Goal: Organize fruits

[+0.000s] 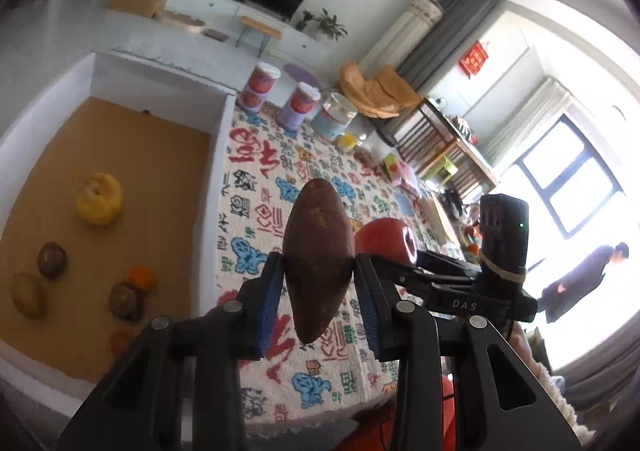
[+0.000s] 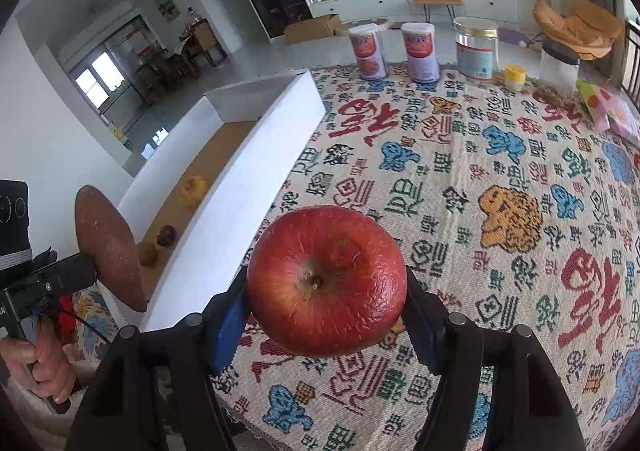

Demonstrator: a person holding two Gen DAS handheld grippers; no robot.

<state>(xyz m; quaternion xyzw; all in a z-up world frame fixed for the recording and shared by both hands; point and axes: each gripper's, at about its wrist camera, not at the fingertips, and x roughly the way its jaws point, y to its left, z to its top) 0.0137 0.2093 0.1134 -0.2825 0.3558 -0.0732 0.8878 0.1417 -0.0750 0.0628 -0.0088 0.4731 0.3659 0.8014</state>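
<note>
Gripping a sweet potato (image 1: 318, 259) across its middle, the left gripper (image 1: 318, 271) holds it above the patterned tablecloth (image 2: 460, 171) beside the white box (image 1: 224, 119), while the right gripper (image 2: 326, 311) clamps a red apple (image 2: 326, 281), probably both bound for that box.

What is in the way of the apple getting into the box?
Only the box's white side wall lies between the red apple and the inside, where other fruits sit. The right gripper would have to lift it over.

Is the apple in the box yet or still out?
Out. The right gripper is shut on the apple, held above the tablecloth beside the box.
</note>
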